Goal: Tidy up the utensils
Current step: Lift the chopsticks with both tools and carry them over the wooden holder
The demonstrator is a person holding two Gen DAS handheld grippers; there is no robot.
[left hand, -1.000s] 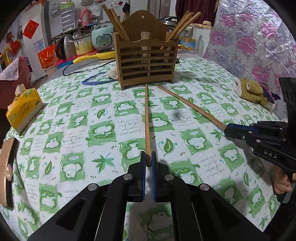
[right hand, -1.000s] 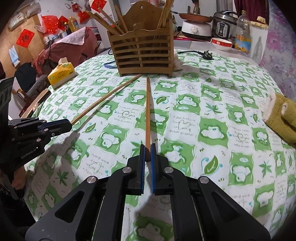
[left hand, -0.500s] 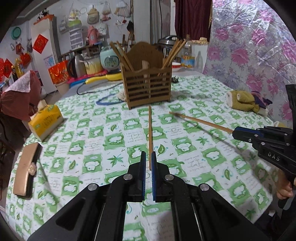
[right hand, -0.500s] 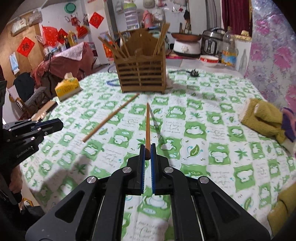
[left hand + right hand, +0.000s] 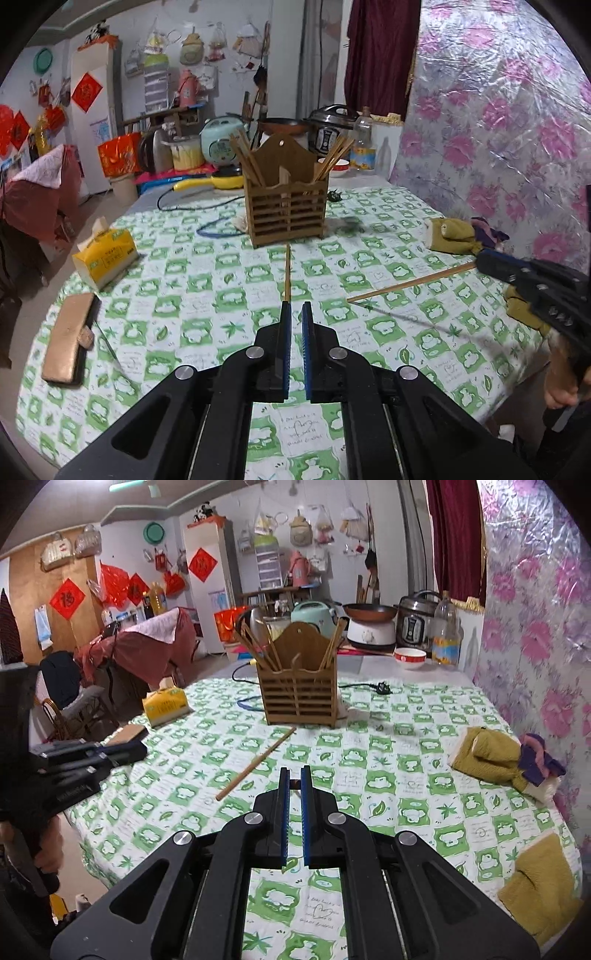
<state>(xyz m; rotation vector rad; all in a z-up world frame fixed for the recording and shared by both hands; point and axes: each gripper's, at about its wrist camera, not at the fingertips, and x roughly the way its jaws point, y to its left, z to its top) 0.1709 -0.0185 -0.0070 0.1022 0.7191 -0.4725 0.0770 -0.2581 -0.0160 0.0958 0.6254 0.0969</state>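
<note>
A slatted wooden holder (image 5: 288,218) (image 5: 301,701) with several chopsticks stands at the far middle of the green-checked table. One loose chopstick (image 5: 287,273) (image 5: 258,762) lies flat on the cloth in front of it. My left gripper (image 5: 294,314) (image 5: 140,749) hangs above and apart from this chopstick; its jaws are opening by a narrow gap with nothing between them. My right gripper (image 5: 294,779) (image 5: 480,258) is shut on the end of a second chopstick (image 5: 410,282), which slants down to the cloth. In the right wrist view only its stub (image 5: 294,784) shows.
A yellow tissue pack (image 5: 105,258) and a brown case (image 5: 68,343) lie at the table's left. Mustard cloths (image 5: 487,760) (image 5: 539,878) lie at the right. A blue cord (image 5: 218,229) and a black plug (image 5: 382,688) lie beside the holder. Kitchen pots stand behind.
Both grippers have risen and drawn back from the holder. The left one's chopstick has stayed on the cloth and is no longer in its jaws. The right one's chopstick has lifted with it.
</note>
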